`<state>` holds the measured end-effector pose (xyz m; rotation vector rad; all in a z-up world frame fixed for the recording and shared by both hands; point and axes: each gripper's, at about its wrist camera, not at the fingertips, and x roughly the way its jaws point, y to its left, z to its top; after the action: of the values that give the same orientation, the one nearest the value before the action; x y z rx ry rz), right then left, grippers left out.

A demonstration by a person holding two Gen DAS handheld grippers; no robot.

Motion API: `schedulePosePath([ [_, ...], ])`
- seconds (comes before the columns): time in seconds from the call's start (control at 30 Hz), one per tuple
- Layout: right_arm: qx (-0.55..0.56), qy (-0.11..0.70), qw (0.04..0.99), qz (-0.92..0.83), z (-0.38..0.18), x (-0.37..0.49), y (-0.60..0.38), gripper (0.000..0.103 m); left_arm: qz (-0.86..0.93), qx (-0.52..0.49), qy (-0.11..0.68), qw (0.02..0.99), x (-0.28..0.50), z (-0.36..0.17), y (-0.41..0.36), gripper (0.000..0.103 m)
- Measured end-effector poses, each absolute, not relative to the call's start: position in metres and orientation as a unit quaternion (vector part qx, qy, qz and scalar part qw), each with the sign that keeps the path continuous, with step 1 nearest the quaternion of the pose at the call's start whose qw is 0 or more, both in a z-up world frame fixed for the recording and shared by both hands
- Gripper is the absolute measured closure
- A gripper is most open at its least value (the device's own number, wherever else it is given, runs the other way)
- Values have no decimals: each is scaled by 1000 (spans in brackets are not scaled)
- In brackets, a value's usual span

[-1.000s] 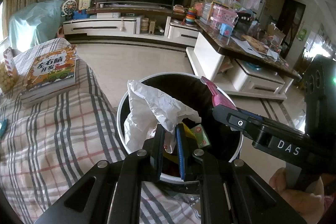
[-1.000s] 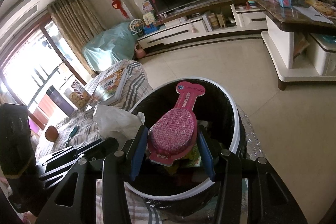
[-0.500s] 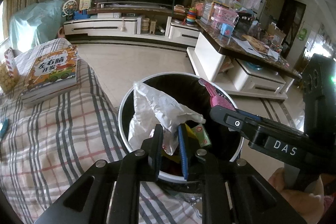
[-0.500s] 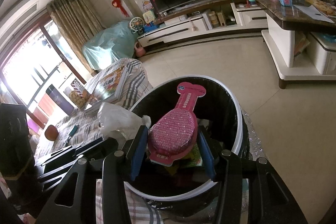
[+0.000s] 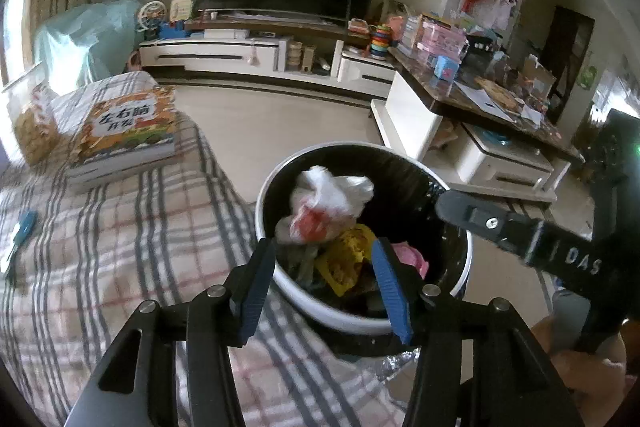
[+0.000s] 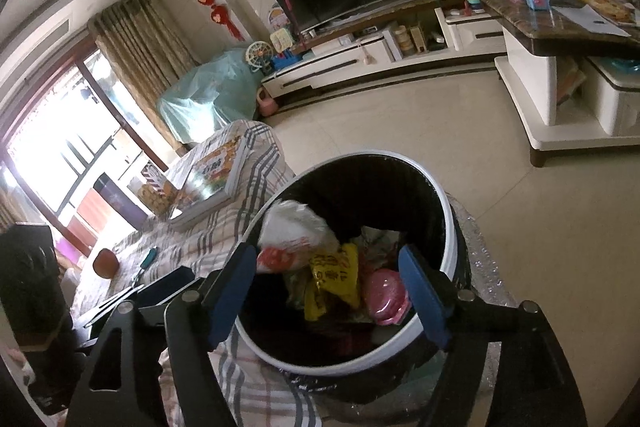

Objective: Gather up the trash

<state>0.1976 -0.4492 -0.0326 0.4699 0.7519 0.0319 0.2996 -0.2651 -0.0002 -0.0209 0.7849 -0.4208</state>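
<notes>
A round trash bin with a white rim (image 5: 296, 301) (image 6: 448, 227) and black liner stands beside the plaid-covered surface. Inside lie a crumpled white plastic bag (image 5: 328, 203) (image 6: 296, 227), a yellow wrapper (image 5: 344, 259) (image 6: 334, 281) and a pink package (image 5: 410, 257) (image 6: 384, 293). My left gripper (image 5: 324, 263) is open and empty above the bin's near edge. My right gripper (image 6: 326, 273) is open and empty above the bin; its arm shows in the left wrist view (image 5: 520, 235).
A plaid cloth (image 5: 100, 247) covers the surface at left, with a picture book (image 5: 128, 131) (image 6: 212, 179), a snack jar (image 5: 32, 123) and a small blue item (image 5: 24, 227) on it. A TV cabinet (image 5: 240, 55) and a cluttered low table (image 5: 500, 111) stand beyond the tiled floor.
Both grippers opened. The white bag dropped from my left gripper and the pink package from my right gripper; both now lie in the bin.
</notes>
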Motion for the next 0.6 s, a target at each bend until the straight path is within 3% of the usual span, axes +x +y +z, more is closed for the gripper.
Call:
schedulePosePath([
  [0.17, 230, 354, 906, 16, -24, 182, -443, 15, -194, -32, 372, 907, 272, 1, -243, 43],
  [0.6, 219, 323, 921, 9, -18, 113, -397, 8, -155, -56, 327, 931, 168, 5, -180, 33],
])
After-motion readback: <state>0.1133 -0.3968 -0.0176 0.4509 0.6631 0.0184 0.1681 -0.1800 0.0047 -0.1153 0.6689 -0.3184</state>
